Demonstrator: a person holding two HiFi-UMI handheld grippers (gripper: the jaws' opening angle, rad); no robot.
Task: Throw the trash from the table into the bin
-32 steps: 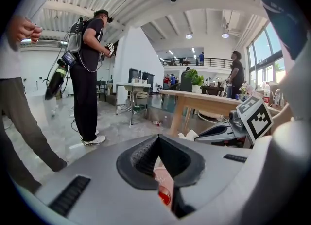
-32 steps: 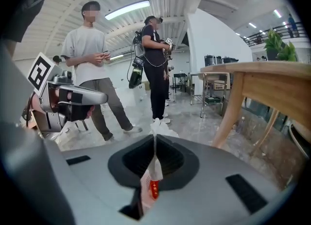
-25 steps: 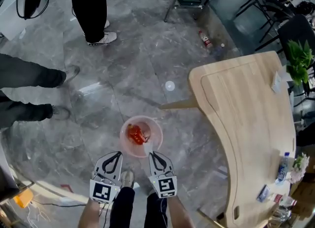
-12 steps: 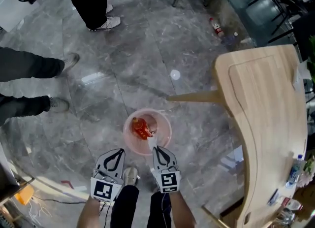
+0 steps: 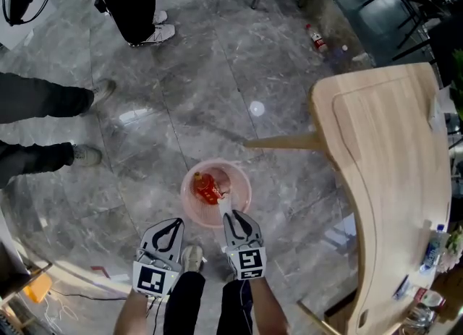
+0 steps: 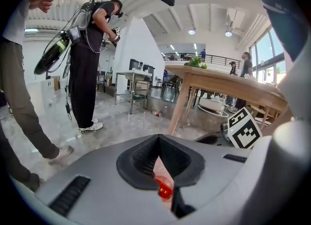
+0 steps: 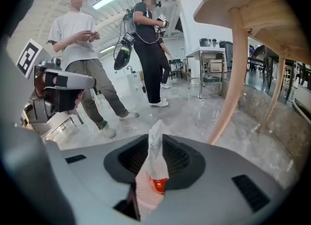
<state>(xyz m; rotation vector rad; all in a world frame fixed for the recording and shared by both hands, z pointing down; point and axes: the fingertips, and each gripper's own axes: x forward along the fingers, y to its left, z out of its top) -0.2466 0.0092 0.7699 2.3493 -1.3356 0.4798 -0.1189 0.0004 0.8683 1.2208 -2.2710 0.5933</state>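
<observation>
A white tissue (image 7: pixel 154 144) is seen between the jaws of the right gripper (image 5: pixel 234 218), which have just been opening and are slightly parted; it is poised over the near rim of the pink bin (image 5: pixel 244 181) on the floor; a red wrapper (image 5: pixel 207 189) lies inside; the left gripper (image 5: pixel 172 223) is closed on nothing beside the bin; the table (image 5: pixel 391 153) stands at the right.

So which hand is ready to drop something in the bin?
The right. The right gripper hangs at the near rim of the pink bin. Its jaws have just been opening, with a white tissue between them. The left gripper is off to the side, jaws shut on nothing.
</observation>
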